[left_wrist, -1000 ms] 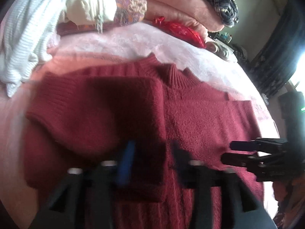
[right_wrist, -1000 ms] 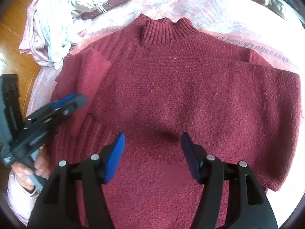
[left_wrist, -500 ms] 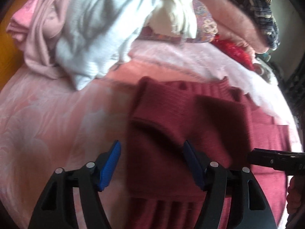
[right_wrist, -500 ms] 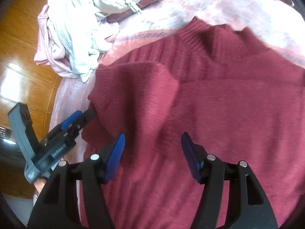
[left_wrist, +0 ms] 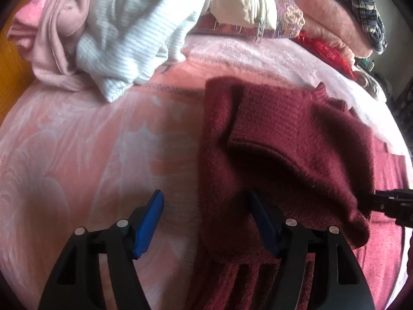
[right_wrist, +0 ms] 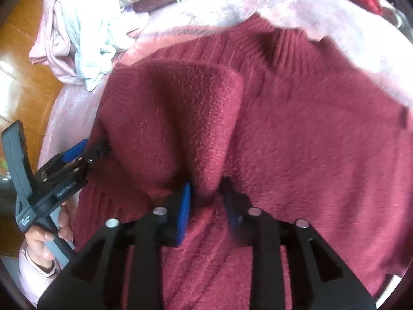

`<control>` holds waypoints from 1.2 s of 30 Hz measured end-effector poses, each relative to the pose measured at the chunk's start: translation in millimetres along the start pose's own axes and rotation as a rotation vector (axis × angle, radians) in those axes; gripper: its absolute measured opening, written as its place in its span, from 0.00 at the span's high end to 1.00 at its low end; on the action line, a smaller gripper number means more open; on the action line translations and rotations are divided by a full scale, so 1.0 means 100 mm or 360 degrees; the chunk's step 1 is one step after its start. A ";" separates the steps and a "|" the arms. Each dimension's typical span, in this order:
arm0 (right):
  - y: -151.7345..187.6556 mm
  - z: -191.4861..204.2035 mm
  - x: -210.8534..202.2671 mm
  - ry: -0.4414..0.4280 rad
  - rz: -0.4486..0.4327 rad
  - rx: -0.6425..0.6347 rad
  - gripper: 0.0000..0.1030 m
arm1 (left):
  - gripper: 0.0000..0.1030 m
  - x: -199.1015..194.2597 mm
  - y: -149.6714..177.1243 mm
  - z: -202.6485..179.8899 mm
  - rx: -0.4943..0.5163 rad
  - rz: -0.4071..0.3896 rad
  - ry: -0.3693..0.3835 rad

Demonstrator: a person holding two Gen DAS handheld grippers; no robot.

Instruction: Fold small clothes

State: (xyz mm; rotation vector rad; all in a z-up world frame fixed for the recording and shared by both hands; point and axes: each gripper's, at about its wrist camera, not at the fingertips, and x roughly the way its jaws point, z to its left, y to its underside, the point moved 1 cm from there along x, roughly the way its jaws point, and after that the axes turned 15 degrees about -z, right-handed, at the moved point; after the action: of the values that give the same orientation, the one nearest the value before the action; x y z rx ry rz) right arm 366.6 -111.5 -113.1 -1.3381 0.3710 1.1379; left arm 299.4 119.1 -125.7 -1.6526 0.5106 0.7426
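I am pinching the folded sleeve of the maroon sweater [right_wrist: 296, 134], lying on the pink bedspread [left_wrist: 90, 155], in my right gripper [right_wrist: 206, 201]; left gripper [left_wrist: 206, 219] spread, should grip before lifting evenly.

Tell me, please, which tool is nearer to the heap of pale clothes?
Left. The left tool is at the maroon sweater's edge, facing the heap of pale clothes; the right tool pinches the sweater farther away.

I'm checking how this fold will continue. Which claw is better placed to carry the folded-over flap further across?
Probably the right claw: it is shut on the maroon sweater's flap. The left claw is open, straddling the sweater's side edge, gripping nothing.
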 end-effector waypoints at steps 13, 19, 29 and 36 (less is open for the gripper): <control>-0.21 1.26 0.33 -0.0168 0.0081 -0.0340 0.53 | 0.33 0.00 -0.10 0.38 -0.0099 0.0017 -0.0068; -0.33 1.45 0.65 -0.0029 0.0118 -0.0400 0.51 | 0.33 0.11 -0.14 0.49 -0.0089 0.0023 -0.0137; -0.40 0.91 0.16 -0.0158 -0.0094 -0.0182 0.95 | 0.33 0.16 -0.05 0.48 -0.0082 0.0037 -0.0179; -0.03 -0.38 -0.61 0.0020 -0.0272 0.0095 0.95 | 0.33 0.01 -0.11 0.24 -0.0020 -0.0061 -0.0200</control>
State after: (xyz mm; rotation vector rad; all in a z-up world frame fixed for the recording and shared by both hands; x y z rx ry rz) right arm 355.3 -170.4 -74.5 -1.2991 0.2915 0.9699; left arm 303.0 145.1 -121.8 -1.6114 0.3849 0.8172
